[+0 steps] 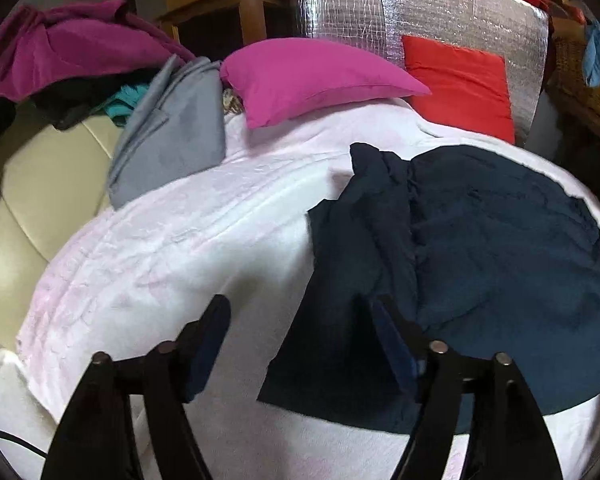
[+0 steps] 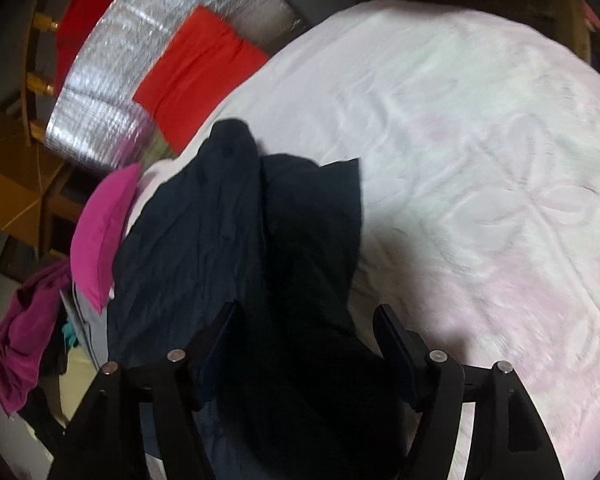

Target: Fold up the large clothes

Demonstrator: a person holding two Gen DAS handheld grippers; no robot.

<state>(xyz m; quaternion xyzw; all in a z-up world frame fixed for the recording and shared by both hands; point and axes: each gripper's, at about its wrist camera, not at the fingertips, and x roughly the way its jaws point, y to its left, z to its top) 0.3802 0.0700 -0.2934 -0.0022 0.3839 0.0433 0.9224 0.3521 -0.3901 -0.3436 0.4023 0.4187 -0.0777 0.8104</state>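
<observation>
Lying: dark garment (image 1: 480, 248) flat on white blanket (image 1: 180, 248)
Left tongs (image 1: 300, 320): apart, garment's edge between them, unclamped
Right tongs (image 2: 306, 324): apart above garment, pads clear of cloth

A pink pillow (image 1: 312, 76) lies at the upper middle of the left view, on a white blanket (image 1: 180, 248). Beside it, to the right, a red pillow (image 1: 464, 84) leans against a silver foil mat (image 1: 452, 4). A grey cloth (image 1: 172, 132) lies left of the pink pillow.
</observation>
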